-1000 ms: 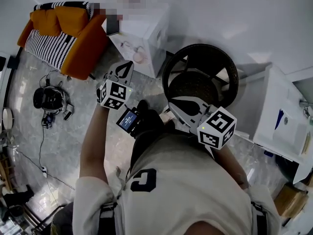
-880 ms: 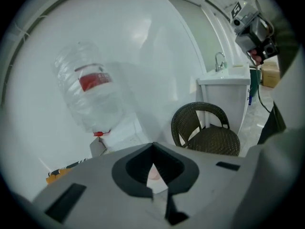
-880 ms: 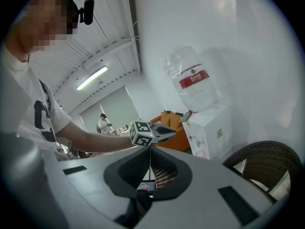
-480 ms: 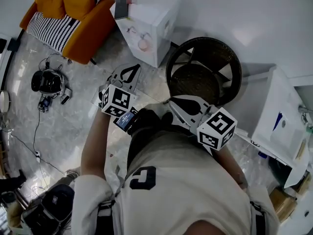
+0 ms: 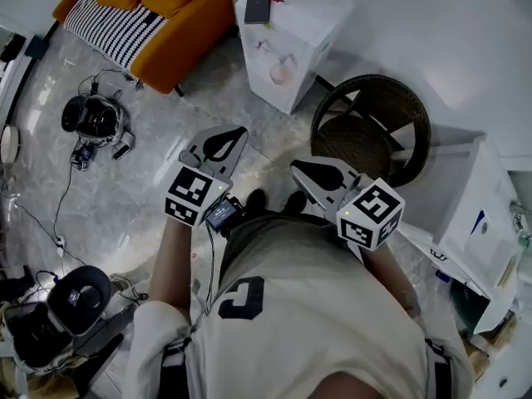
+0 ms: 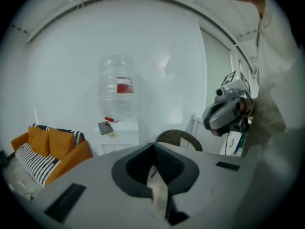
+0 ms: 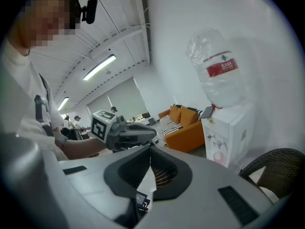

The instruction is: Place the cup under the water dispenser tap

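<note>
The white water dispenser (image 5: 293, 46) stands against the wall ahead, with a clear bottle (image 7: 220, 75) on top. A small pale pink cup (image 5: 281, 73) sits in the recess on its front, also visible in the right gripper view (image 7: 219, 156). My left gripper (image 5: 233, 136) is shut and empty, held over the floor well short of the dispenser. My right gripper (image 5: 302, 168) is beside it, shut with nothing between its jaws. The left gripper view shows the dispenser (image 6: 118, 130) far off and the right gripper (image 6: 228, 112) off to the side.
A dark round wicker chair (image 5: 371, 131) stands right of the dispenser. An orange sofa (image 5: 170, 15) with a striped cushion is to its left. Black gear and cables (image 5: 96, 119) lie on the floor at left. A white cabinet (image 5: 474, 214) is at the right.
Both grippers have swung across the floor as the person turned. The left one rose and rolled. The dispenser now sits further right and higher in the head view.
</note>
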### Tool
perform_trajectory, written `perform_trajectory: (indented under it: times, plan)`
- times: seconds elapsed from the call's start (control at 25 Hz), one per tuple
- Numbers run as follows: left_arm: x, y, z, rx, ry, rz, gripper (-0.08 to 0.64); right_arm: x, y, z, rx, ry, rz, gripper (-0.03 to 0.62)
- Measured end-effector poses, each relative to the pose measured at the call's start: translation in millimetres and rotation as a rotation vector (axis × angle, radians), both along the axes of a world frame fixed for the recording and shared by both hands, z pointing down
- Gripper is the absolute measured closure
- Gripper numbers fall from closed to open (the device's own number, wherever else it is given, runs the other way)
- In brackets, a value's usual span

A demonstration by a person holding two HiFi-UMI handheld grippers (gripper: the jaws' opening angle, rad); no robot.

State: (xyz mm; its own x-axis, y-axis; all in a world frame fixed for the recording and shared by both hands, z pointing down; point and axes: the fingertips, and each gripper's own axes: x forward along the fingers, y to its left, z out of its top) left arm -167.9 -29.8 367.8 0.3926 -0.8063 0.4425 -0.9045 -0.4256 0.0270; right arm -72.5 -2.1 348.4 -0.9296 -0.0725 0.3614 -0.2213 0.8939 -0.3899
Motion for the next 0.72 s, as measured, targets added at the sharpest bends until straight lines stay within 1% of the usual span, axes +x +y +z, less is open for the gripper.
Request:
perform_trajectory:
  times: [0.08,0.24,0.32,0.4,0.56,0.64,0.72]
  plan:
    - [-5.4,10.2,-15.6,0.033,0.024,0.023,0.505,-16.5,5.9,-2.4,0.005,-0.001,0.003,0.565]
    - [-4.0,23.2,-44.6,0.108,0.0,0.104,0.505,-41.5,24.6,-5.0,0.017,0.003,0.002,0.565]
    - [-3.6,31.6,-53.1,0.133,-0.014,0.14,0.505,-49.0,32.9,-4.1,0.018,0.009,0.022,0.565]
    - [-5.8,39.5,-58.9,0.155,-0.003,0.165,0.505,-54.2,39.2,-2.0,0.016,0.017,0.054,0.565]
    - [-9.3,54.4,-57.0,0.159,0.065,0.186,0.505,-52.4,50.2,6.1,0.013,0.055,0.119,0.565]
    - [-5.1,58.6,-51.5,0.142,0.068,0.213,0.505,-45.7,51.5,7.7,0.004,0.062,0.161,0.565]
    - [3.2,60.6,-50.6,0.142,0.047,0.249,0.505,-38.7,50.9,6.1,0.0,0.061,0.199,0.566]
